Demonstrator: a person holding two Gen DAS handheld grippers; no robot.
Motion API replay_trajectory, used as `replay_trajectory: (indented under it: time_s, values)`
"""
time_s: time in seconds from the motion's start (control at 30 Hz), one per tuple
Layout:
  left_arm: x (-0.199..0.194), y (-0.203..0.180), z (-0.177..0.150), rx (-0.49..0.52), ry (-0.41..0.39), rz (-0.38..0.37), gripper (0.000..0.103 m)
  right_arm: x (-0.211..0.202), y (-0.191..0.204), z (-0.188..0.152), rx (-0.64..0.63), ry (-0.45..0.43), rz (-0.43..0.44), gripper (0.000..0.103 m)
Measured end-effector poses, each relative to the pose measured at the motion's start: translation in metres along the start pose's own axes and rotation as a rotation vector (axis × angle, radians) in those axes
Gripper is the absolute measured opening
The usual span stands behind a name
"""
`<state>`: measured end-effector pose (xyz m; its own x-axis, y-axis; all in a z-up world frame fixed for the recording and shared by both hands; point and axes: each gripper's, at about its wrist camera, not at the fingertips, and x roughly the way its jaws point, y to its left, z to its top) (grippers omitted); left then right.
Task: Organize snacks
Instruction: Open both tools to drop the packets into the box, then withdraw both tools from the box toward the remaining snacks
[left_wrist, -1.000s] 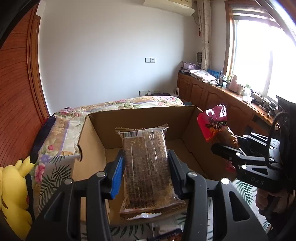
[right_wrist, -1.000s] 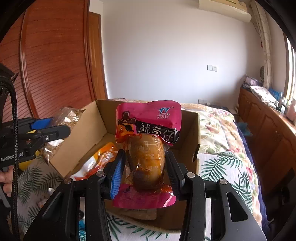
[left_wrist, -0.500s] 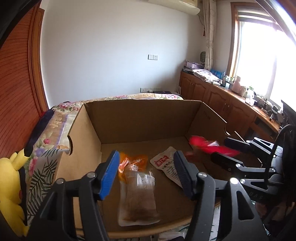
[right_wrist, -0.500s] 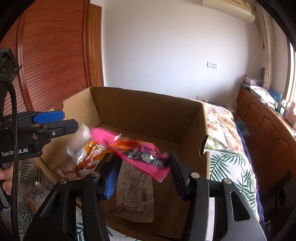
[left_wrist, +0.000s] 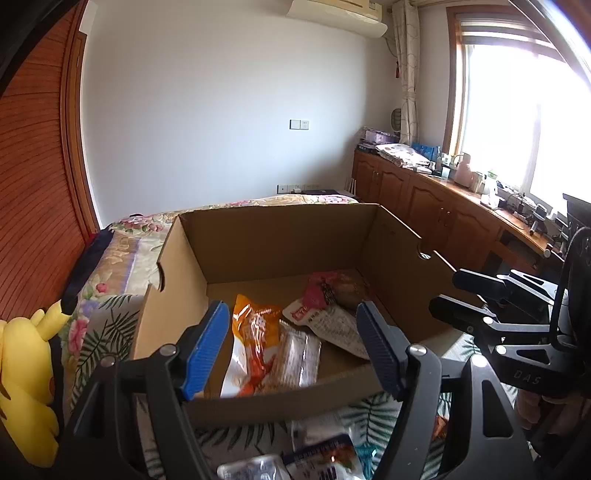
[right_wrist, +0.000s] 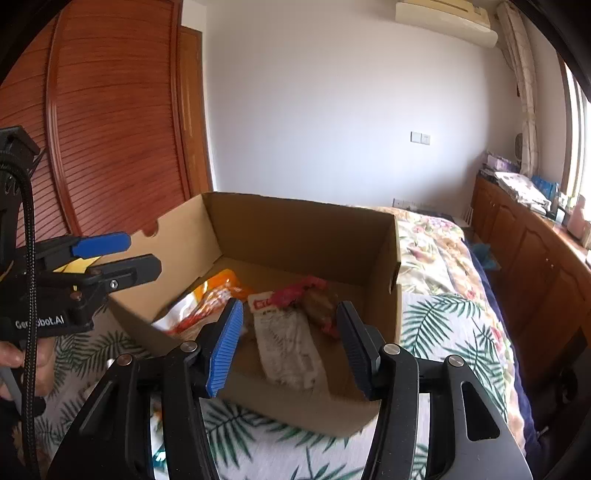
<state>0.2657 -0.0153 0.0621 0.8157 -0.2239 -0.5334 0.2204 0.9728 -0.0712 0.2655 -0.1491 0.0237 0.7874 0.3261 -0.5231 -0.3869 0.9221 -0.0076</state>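
Note:
An open cardboard box (left_wrist: 273, 240) stands on the bed; it also shows in the right wrist view (right_wrist: 295, 225). Inside lie an orange packet (left_wrist: 253, 328), a clear wrapped bar (left_wrist: 295, 354), a white packet (left_wrist: 332, 325) and the pink squid packet (left_wrist: 332, 290). The right wrist view shows the orange packet (right_wrist: 210, 295), white packet (right_wrist: 288, 339) and pink packet (right_wrist: 310, 295). My left gripper (left_wrist: 291, 343) is open and empty at the box's near edge. My right gripper (right_wrist: 290, 343) is open and empty over the box's near right side.
More loose snack packets (left_wrist: 317, 454) lie on the leaf-patterned bedspread (right_wrist: 443, 332) in front of the box. A yellow plush toy (left_wrist: 26, 369) sits at the left. Wooden cabinets (left_wrist: 424, 206) run along the right wall under the window.
Both grippers opened and dropped their packets into the box: the left let go of the clear wrapped bar, the right the pink squid packet. Both now hold nothing.

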Motion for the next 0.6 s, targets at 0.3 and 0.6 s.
replay_trajectory:
  time_s: [0.3,0.6]
  values:
    - [-0.038,-0.005,-0.021,0.020,-0.011,0.016,0.073,-0.037,0.006,-0.018,0.019,-0.019,-0.003,0.055]
    - [-0.051,-0.008,-0.065,0.021,0.035,0.027,0.073,-0.056,0.018,-0.055,0.045,0.006,0.004,0.056]
